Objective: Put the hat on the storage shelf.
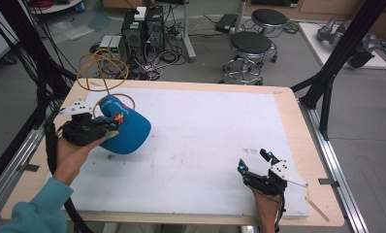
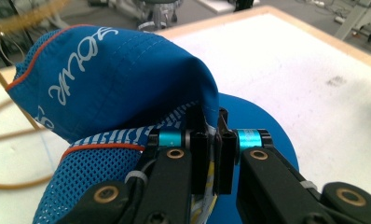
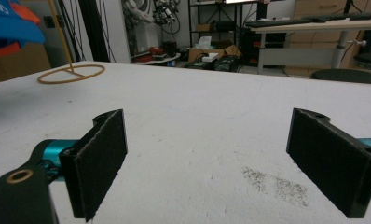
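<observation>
A blue cap (image 1: 128, 127) with white lettering and orange trim is held up at the left of the white mat (image 1: 205, 141). My left gripper (image 1: 109, 129) is shut on it. In the left gripper view the jaws pinch the cap's fabric edge (image 2: 210, 122), with the crown (image 2: 118, 79) hanging to the left and the brim (image 2: 263, 119) behind. A yellow wire stand (image 1: 103, 73) rises just behind the cap, its base ring (image 3: 72, 73) on the mat. My right gripper (image 1: 253, 161) rests near the front right of the mat, open, with nothing between its pads (image 3: 102, 158).
The mat lies on a wooden table (image 1: 297, 121). Black frame poles (image 1: 334, 63) stand at both sides. Two stools (image 1: 249, 48) and computer boxes (image 1: 142, 29) with cables sit on the floor beyond the far edge. A dark smudge (image 3: 277, 184) marks the mat near my right gripper.
</observation>
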